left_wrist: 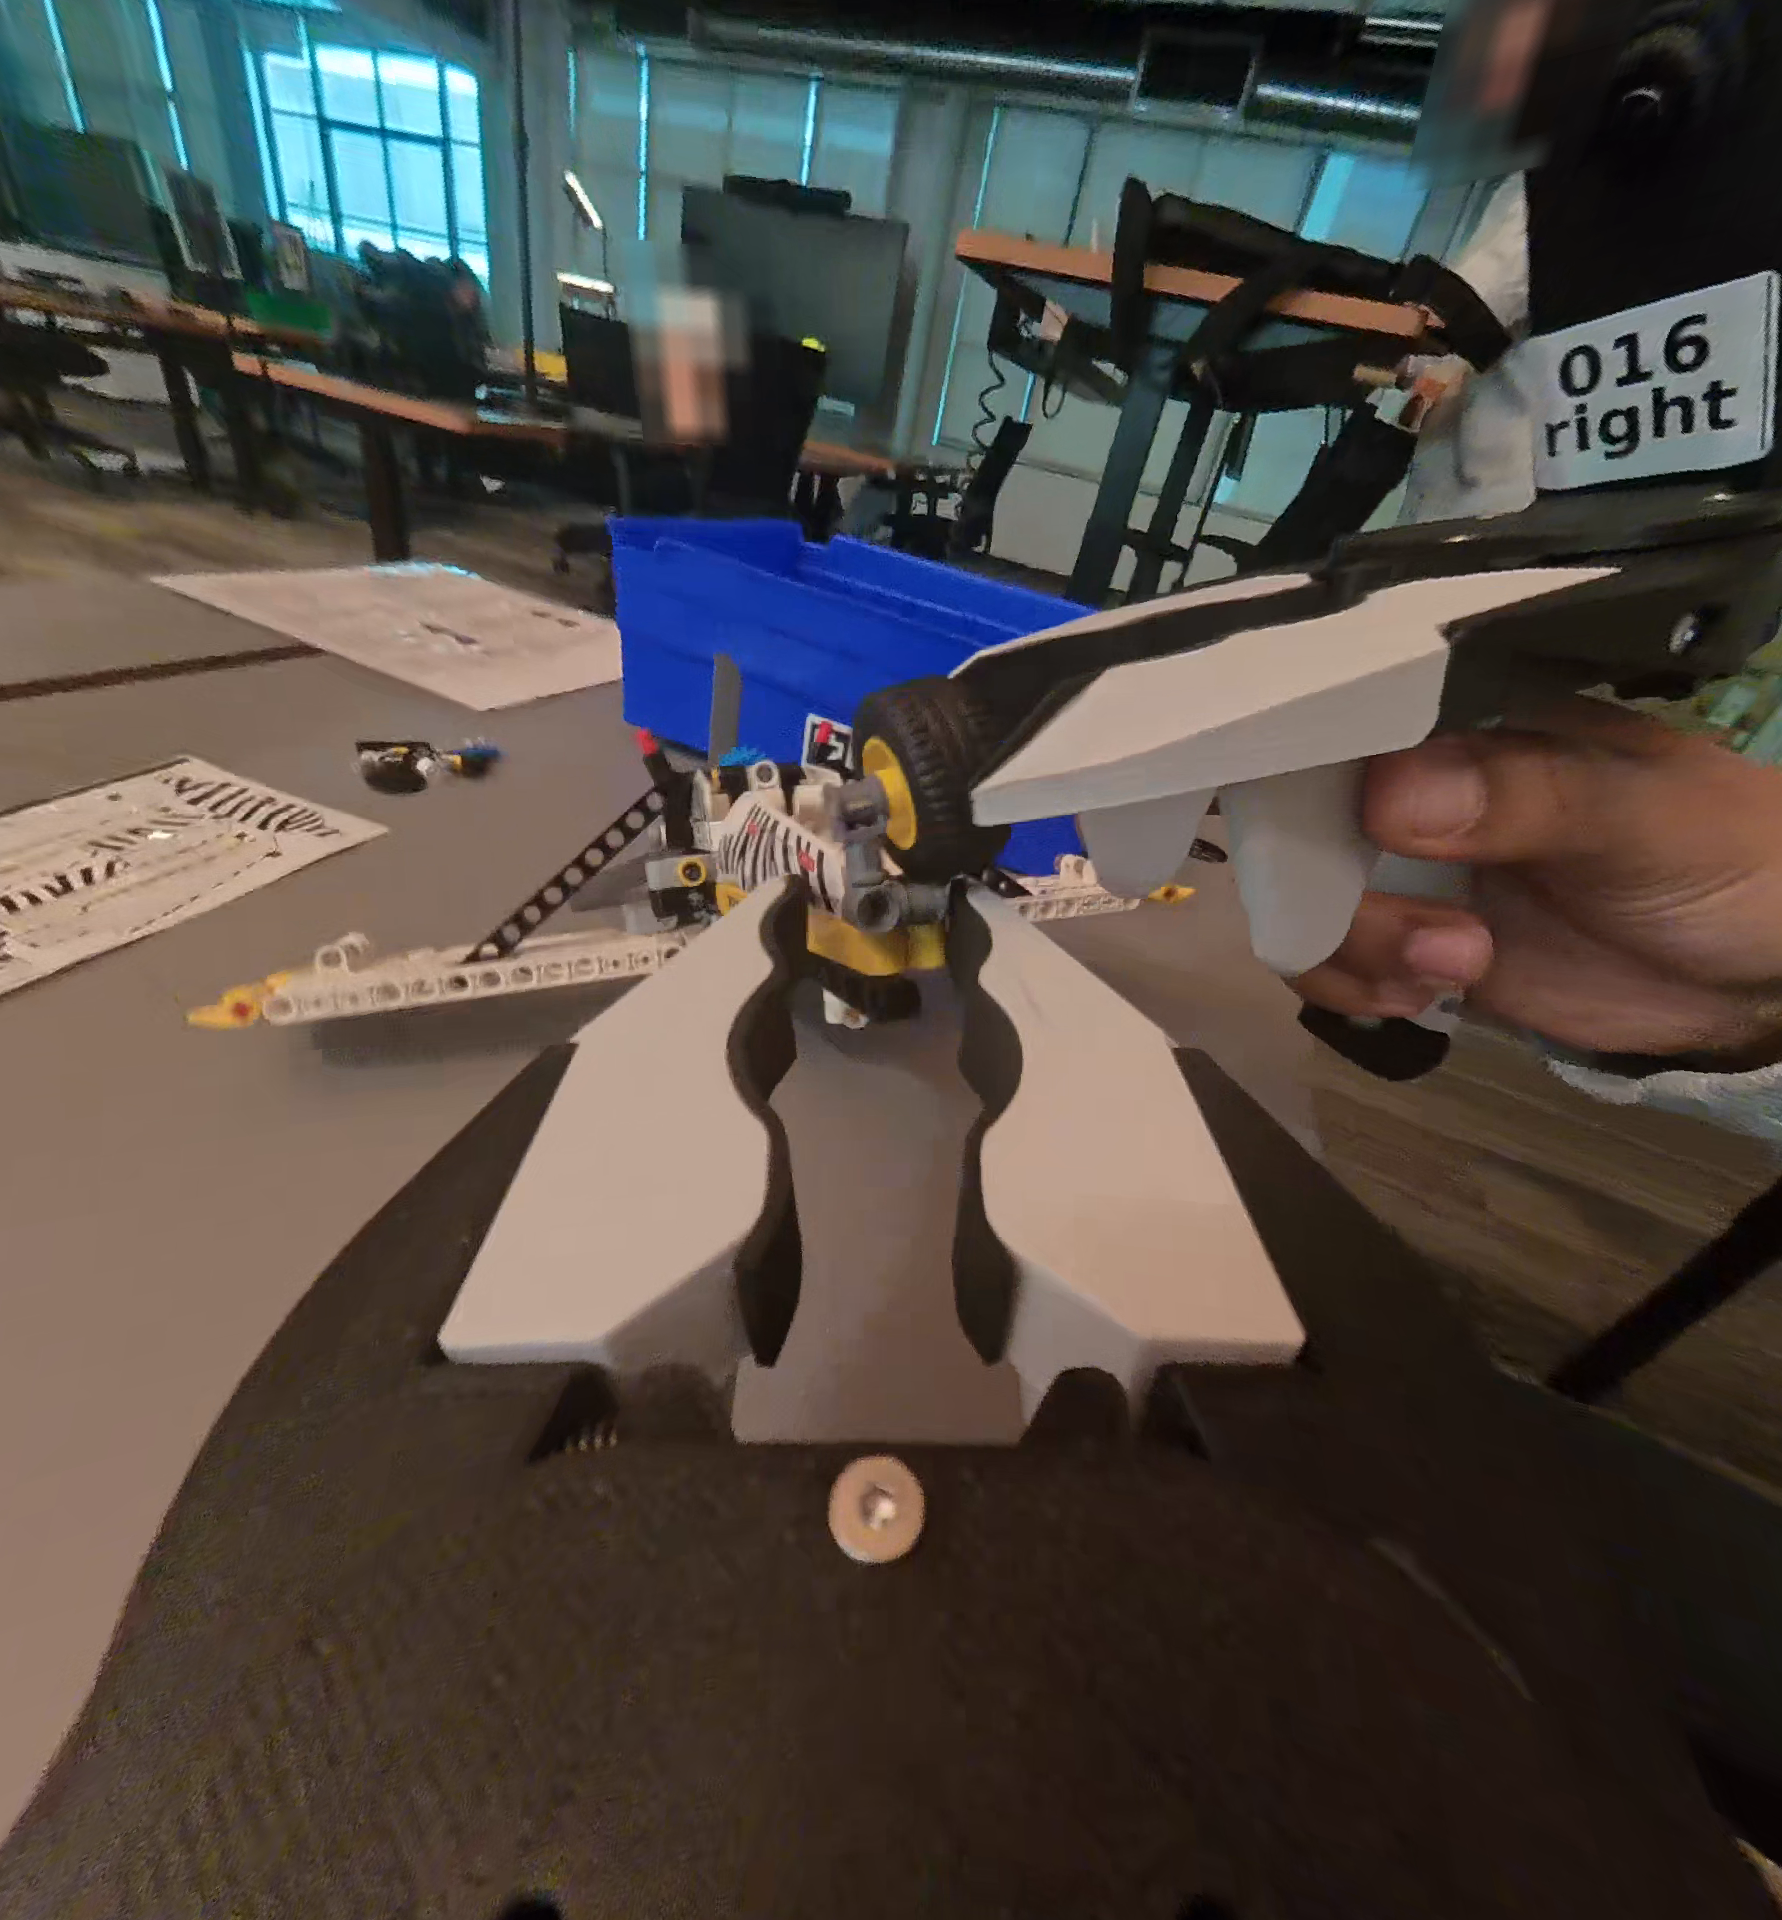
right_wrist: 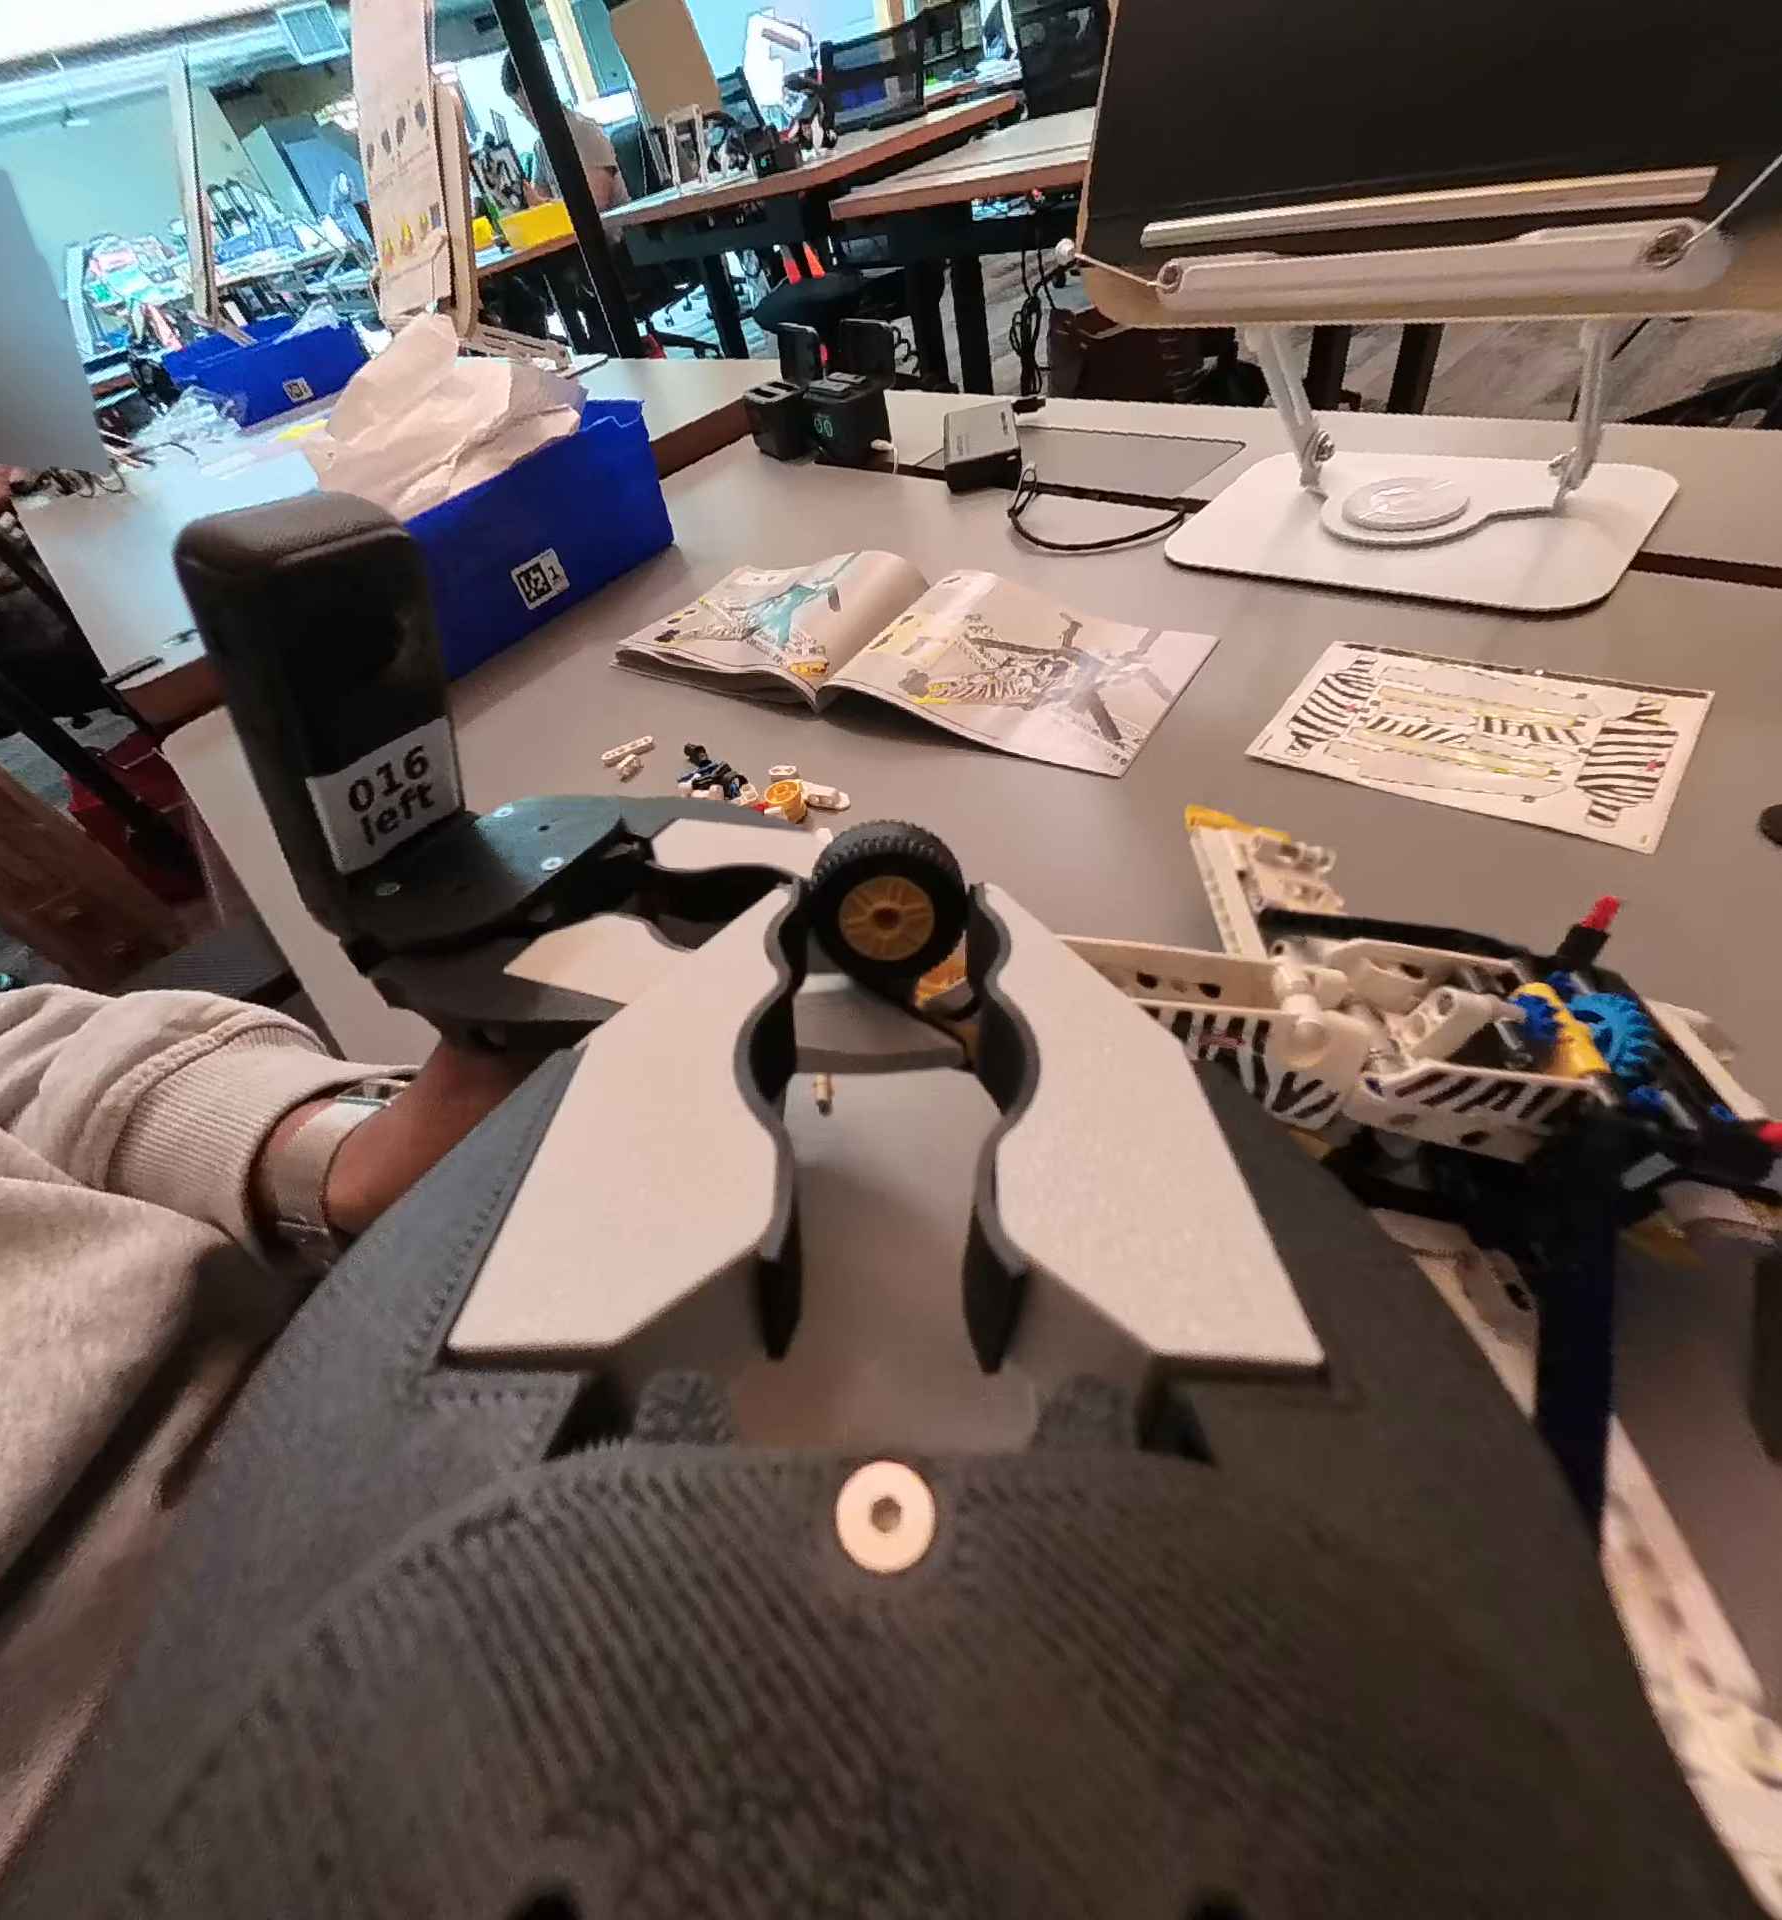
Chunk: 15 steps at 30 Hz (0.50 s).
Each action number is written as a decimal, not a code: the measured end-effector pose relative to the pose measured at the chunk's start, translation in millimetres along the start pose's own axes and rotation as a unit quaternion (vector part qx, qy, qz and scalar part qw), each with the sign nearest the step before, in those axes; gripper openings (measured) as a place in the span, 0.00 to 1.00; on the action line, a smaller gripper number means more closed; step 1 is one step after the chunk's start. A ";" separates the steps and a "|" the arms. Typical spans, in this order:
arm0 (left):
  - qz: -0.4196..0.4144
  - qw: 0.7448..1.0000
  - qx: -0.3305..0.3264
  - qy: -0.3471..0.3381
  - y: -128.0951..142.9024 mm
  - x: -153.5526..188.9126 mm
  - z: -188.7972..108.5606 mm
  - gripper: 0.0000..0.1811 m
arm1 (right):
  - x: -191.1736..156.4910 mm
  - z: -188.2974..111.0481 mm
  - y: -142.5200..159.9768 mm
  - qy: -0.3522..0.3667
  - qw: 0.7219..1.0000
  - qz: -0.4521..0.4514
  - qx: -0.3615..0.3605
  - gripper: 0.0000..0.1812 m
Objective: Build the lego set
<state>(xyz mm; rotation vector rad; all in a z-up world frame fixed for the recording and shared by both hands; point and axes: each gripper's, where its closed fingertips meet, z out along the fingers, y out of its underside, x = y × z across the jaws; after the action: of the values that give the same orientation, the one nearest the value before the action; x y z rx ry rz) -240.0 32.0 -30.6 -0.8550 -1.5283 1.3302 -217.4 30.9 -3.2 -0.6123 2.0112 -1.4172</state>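
R claw (right_wrist: 882, 914) grips wheel (right_wrist: 887, 909) – L claw (left_wrist: 871, 935) clamps model (left_wrist: 814, 862).

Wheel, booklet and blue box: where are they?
wheel (right_wrist: 887, 912), right wrist view, yellow hub.
booklet (right_wrist: 980, 665), right wrist view, open right page.
blue box (left_wrist: 814, 644), left wrist view, side wall.

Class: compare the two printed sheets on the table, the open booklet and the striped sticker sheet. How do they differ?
The instruction booklet is folded open along a spine, its pages bowed; the sticker sheet is one flat leaf. The instruction booklet shows coloured build pictures; the sticker sheet shows mostly black-and-white stripes. Both lie on the grey table, beyond the model.
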 end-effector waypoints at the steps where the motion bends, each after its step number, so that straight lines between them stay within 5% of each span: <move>1: 0.002 1.000 -0.001 -0.003 0.6 0.2 1.2 0.13 | 0.1 0.4 -0.4 0.000 1.000 0.000 0.001 0.16; 8: 0.012 1.000 -0.011 -0.023 1.7 -5.4 -1.1 0.09 | 0.4 -1.4 2.4 0.002 0.999 -0.017 -0.032 0.16; 11: 0.020 0.999 -0.005 -0.031 -1.4 -6.9 -3.2 0.09 | 0.2 -9.1 -12.0 0.019 0.991 -0.117 -0.061 0.23; 13: 0.020 0.999 0.000 -0.026 -3.9 -5.8 -4.4 0.08 | -7.3 -11.2 -21.2 0.019 0.967 -0.232 -0.102 0.29; 15: 0.025 0.999 0.003 -0.022 -5.8 -4.2 -5.3 0.08 | -10.3 -10.2 -20.9 0.022 0.904 -0.385 -0.183 0.30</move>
<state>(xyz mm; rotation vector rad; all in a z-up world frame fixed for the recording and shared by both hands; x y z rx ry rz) -233.2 28.9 -25.6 -0.8701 -1.5451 1.3985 -216.5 37.8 21.3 -1.6983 2.1926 -1.4506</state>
